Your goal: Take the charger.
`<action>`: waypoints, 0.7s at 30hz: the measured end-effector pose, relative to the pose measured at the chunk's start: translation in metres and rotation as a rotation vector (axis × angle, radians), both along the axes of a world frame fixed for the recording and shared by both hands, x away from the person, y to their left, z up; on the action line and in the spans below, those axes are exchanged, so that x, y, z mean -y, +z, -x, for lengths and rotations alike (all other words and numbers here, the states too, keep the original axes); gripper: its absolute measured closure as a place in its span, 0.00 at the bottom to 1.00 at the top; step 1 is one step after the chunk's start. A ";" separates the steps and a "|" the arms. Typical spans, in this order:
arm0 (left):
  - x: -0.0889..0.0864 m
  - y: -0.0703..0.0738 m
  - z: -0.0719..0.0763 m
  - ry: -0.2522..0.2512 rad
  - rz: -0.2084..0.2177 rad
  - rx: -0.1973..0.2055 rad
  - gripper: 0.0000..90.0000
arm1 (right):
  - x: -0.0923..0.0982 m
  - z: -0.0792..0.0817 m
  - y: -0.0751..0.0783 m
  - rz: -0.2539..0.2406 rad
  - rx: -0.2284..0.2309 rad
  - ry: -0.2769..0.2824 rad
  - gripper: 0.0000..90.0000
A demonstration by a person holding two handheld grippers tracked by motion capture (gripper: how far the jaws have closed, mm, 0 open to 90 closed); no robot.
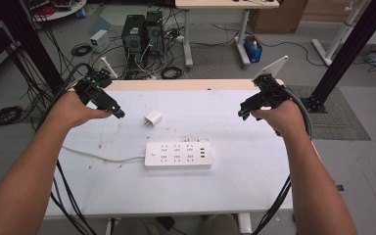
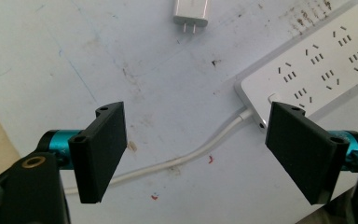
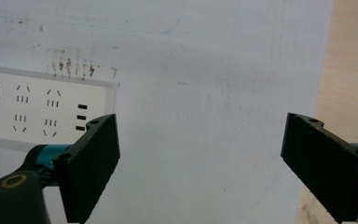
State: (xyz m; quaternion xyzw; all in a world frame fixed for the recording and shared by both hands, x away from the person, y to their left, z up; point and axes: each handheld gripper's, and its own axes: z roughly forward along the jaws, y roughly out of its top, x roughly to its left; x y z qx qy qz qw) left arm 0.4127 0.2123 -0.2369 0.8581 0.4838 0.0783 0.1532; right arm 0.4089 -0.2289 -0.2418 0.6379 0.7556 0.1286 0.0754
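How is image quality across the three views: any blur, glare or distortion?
High view: soft, edges bowed by wide lens, even light on the white rectangular power strip. Left gripper view: sharp, small white two-pin charger crisp, mild glare. Right gripper view: slightly hazy, open right claw dark, underexposed.

We are in a lab or workshop. Past our bench (image 1: 254, 191), two black computer towers (image 1: 143, 33) stand on the grey floor (image 1: 215, 58) with lots of loose cables (image 1: 78, 50) around them. Black metal frame bars (image 1: 27, 36) rise at the sides, and another desk (image 1: 225, 4) stands farther back.
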 end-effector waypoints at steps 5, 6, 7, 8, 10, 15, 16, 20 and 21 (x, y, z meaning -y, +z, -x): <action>0.002 -0.007 0.000 0.001 0.008 0.007 0.23 | 0.000 0.003 0.001 -0.016 0.000 -0.003 0.12; 0.003 -0.008 0.000 -0.001 0.008 0.008 0.23 | 0.000 0.003 0.001 -0.016 0.000 -0.003 0.12; 0.003 -0.008 0.000 -0.012 0.004 0.006 0.23 | -0.001 0.004 0.002 -0.017 0.000 0.000 0.12; 0.004 -0.007 0.000 -0.017 -0.001 0.008 0.23 | -0.001 0.005 0.002 -0.018 -0.001 0.006 0.12; 0.005 -0.008 0.000 -0.008 0.000 0.019 0.23 | -0.001 0.005 0.002 -0.015 -0.003 0.004 0.12; 0.009 -0.014 -0.003 -0.014 0.023 0.023 0.23 | -0.005 0.009 0.001 -0.009 0.009 0.022 0.12; 0.009 -0.014 -0.003 -0.014 0.023 0.023 0.23 | -0.005 0.009 0.001 -0.009 0.009 0.022 0.12; 0.017 -0.026 -0.008 -0.047 0.030 0.049 0.23 | -0.010 0.014 -0.002 -0.009 0.027 0.046 0.12; 0.017 -0.026 -0.008 -0.047 0.030 0.049 0.23 | -0.010 0.014 -0.002 -0.009 0.027 0.046 0.12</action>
